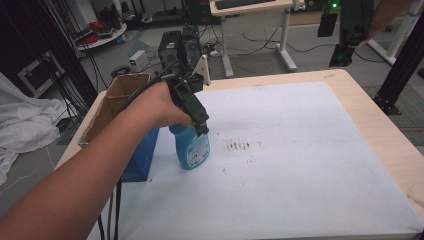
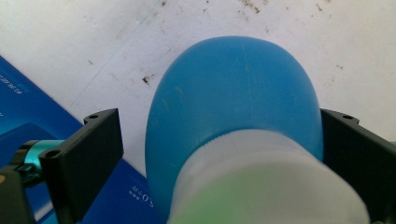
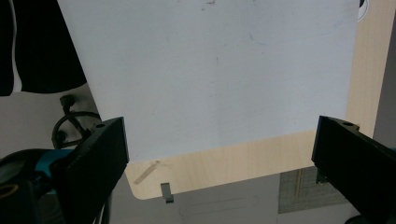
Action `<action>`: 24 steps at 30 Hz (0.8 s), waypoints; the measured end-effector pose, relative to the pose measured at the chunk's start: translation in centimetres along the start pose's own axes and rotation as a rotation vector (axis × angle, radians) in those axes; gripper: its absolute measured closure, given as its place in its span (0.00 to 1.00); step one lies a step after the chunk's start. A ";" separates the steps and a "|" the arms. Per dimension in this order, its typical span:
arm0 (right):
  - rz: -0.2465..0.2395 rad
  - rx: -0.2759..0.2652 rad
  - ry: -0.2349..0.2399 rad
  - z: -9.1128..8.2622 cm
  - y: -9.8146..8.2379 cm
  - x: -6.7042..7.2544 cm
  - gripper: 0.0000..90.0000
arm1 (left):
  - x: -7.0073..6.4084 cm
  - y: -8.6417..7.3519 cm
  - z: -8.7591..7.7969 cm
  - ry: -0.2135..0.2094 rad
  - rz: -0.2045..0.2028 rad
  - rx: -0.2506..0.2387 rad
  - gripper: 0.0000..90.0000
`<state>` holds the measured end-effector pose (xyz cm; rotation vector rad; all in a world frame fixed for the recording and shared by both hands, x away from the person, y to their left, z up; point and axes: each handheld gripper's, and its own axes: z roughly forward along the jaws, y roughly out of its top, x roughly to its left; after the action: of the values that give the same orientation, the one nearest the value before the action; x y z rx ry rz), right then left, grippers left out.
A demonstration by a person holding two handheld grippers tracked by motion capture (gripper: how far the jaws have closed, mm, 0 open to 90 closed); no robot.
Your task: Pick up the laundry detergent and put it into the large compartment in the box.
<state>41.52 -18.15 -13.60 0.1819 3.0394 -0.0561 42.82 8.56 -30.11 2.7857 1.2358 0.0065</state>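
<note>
Two main risks here. Your left gripper (image 1: 202, 131) sits over the top of the blue spray bottle (image 1: 192, 150), which stands upright on the white sheet (image 1: 310, 165) near the table's (image 1: 385, 125) left side, just beside the blue box (image 1: 142, 157). In the left gripper view the jaws stand wide, on either side of the bottle (image 2: 233, 93). One jaw looks to be against its side. The other shows a clear gap, so nothing is gripped yet.

Risk one: close off-centre and the touching jaw shoves the bottle sideways before the other arrives. It's tall on a small base, so it'll likely tip or skid toward the stain marks (image 1: 237, 145).

Risk two: the shoulder is rounded and smooth. Pinch on that curve and it may squirt out downward when you lift. Get the pads on the neck or white cap (image 2: 271, 182) instead.

Also watch the blue box and the cardboard box (image 1: 120, 95) behind your wrist. A swing left could knock either one.

Your right gripper (image 3: 219, 154) hangs high over the far right of the table with its jaws wide apart and nothing between them. It's too far off to steady the bottle if it goes.
</note>
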 end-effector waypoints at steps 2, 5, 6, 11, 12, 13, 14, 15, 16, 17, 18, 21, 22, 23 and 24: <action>0.000 0.000 0.000 0.0 0.0 0.0 0.03 | 0.1 0.0 -0.1 -0.005 0.011 0.006 0.10; -0.002 -0.001 0.001 0.0 -0.1 0.0 0.03 | 0.1 0.0 -0.1 0.002 0.015 0.007 0.11; 0.000 -0.004 0.001 0.0 -0.1 -0.1 0.03 | 0.1 0.0 -0.1 0.003 0.014 0.006 0.11; 0.000 -0.001 0.002 0.1 -0.1 -0.1 0.03 | 0.1 0.0 0.0 0.007 0.010 0.008 0.11; -0.001 -0.001 0.002 0.2 -0.1 -0.1 0.03 | 0.0 -0.1 0.0 0.007 0.005 0.003 0.13; -0.003 -0.005 0.002 0.2 -0.1 -0.1 0.03 | 0.1 0.0 0.0 0.005 0.013 0.010 0.16; -0.002 -0.004 0.003 0.2 -0.1 -0.1 0.03 | 0.1 0.0 0.0 0.003 0.012 0.012 0.16; -0.001 -0.005 0.003 0.2 -0.1 -0.1 0.03 | 0.0 0.0 0.0 0.007 0.014 0.013 0.16; -0.001 -0.004 0.003 0.2 -0.1 -0.1 0.03 | 0.0 0.0 0.0 0.012 0.009 0.012 0.16; -0.001 -0.004 0.003 0.2 -0.1 -0.1 0.03 | -0.1 0.0 0.1 0.011 0.004 0.006 0.18; -0.003 -0.003 0.004 0.2 -0.1 -0.1 0.03 | 0.0 0.0 0.0 0.008 0.006 0.010 0.18; -0.002 -0.001 0.003 0.3 -0.1 -0.2 0.03 | 0.1 0.0 0.0 0.010 0.012 0.012 0.18; 0.000 -0.002 0.004 0.3 -0.1 -0.2 0.03 | 0.1 0.0 0.0 0.010 0.012 0.015 0.18; 0.000 -0.002 0.005 0.3 -0.1 -0.2 0.03 | 0.0 0.0 0.0 0.012 0.006 0.010 0.18; 0.002 -0.003 0.004 0.3 -0.1 -0.2 0.03 | 0.0 0.0 0.0 0.009 0.004 0.008 0.18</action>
<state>41.71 -18.26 -13.93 0.1846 3.0433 -0.0510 42.85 8.59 -30.12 2.7984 1.2353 0.0144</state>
